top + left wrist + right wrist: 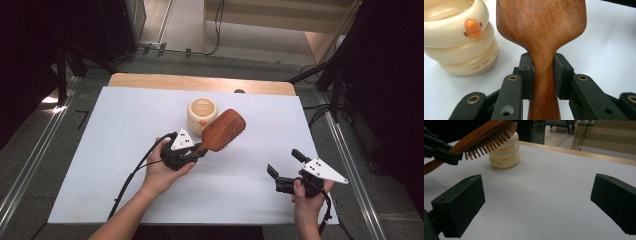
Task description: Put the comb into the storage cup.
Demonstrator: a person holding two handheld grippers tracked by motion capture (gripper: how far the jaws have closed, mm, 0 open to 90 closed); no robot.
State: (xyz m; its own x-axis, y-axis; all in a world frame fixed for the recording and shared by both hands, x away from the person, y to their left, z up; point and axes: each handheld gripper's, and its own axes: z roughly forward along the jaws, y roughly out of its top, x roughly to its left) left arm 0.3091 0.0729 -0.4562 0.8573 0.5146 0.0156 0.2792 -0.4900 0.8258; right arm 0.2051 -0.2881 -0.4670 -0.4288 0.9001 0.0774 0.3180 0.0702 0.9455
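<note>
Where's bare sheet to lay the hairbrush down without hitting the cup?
The white sheet is bare along its left side, and between left gripper and right gripper. It is crowded at the middle back, where the hairbrush head hangs beside the cream cup.

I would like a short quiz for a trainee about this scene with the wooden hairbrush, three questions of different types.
1. True or false: the left gripper is shut on the handle of the hairbrush.
2. Which way do the hairbrush bristles face: A) up, B) down, C) cannot tell?
3. Fill in: the right gripper has its jaws ____, nothing between them.

Key
1. True.
2. B.
3. Open. It hangs over the white table, apart from the cream cup.
</note>
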